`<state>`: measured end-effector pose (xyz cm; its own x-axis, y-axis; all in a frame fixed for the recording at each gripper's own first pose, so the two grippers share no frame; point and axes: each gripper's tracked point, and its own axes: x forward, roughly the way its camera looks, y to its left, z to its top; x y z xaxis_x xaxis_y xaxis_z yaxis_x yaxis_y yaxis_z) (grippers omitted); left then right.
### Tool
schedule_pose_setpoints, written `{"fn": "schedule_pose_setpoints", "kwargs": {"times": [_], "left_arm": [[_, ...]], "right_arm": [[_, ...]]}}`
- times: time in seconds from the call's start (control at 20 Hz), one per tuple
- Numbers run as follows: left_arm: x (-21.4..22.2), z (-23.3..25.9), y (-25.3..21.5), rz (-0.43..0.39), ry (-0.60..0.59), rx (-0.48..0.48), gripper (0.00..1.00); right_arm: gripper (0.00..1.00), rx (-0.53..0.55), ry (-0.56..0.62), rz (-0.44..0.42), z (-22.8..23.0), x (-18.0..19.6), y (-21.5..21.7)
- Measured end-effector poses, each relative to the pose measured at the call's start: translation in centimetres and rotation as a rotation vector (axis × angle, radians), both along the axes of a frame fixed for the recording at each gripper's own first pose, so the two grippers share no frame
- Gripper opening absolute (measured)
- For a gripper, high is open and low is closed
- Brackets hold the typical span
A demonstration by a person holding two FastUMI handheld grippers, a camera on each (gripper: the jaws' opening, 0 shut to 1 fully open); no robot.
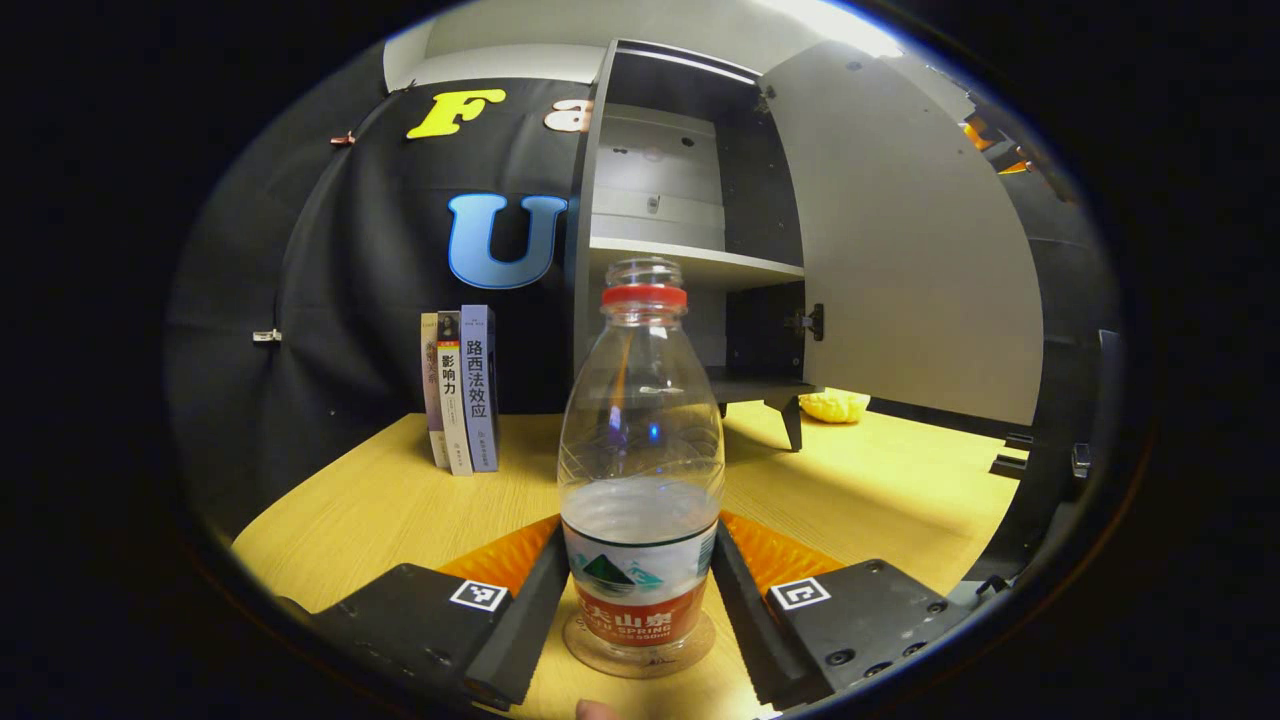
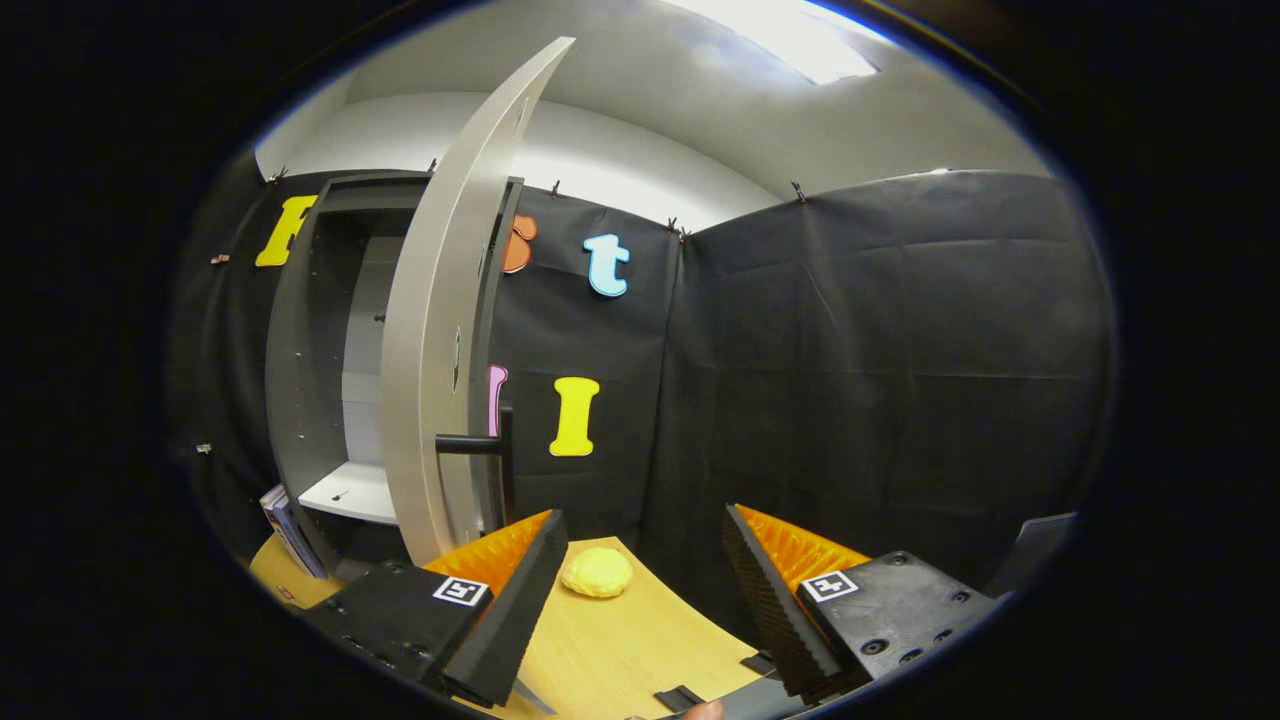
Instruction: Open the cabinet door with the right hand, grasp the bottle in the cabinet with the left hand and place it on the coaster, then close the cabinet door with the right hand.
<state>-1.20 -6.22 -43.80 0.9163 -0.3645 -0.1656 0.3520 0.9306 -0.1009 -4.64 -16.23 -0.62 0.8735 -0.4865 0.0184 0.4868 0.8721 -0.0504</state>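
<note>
Clear plastic bottle (image 1: 641,470) stood upright on the round coaster (image 1: 640,652) between the left gripper (image 1: 640,600) fingers, which flanked its label closely – contact unclear – while the right gripper (image 2: 640,600) hung wide open, holding nothing, beside the open cabinet door (image 2: 440,330).

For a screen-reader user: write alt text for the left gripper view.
A clear plastic water bottle with a red cap ring stands on a round coaster between the left claw's fingers on a light wooden table. Behind stands a grey cabinet, its door open, beside three upright books.
</note>
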Motion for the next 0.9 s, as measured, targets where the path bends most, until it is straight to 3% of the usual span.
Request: {"fn": "schedule_pose_setpoints", "kwargs": {"times": [0.1,0.25,0.6,0.9], "left_arm": [[0.0,-0.1,0.1,-0.004,0.016,-0.001,0.82],[-0.3,0.5,0.0,-0.015,0.015,-0.002,0.95],[0.1,4.5,-0.5,-0.009,-0.002,0.003,0.95],[0.7,12.6,0.0,0.034,0.001,-0.030,0.95]], "right_arm": [[0.97,0.003,-0.001,-0.002,0.0,0.0,0.0],[0.98,0.013,0.000,0.000,-0.3,0.2,-0.3],[0.98,0.018,0.004,0.035,-0.9,0.3,-0.4],[0.96,0.035,-0.025,0.114,-0.3,1.0,-0.2]]}}
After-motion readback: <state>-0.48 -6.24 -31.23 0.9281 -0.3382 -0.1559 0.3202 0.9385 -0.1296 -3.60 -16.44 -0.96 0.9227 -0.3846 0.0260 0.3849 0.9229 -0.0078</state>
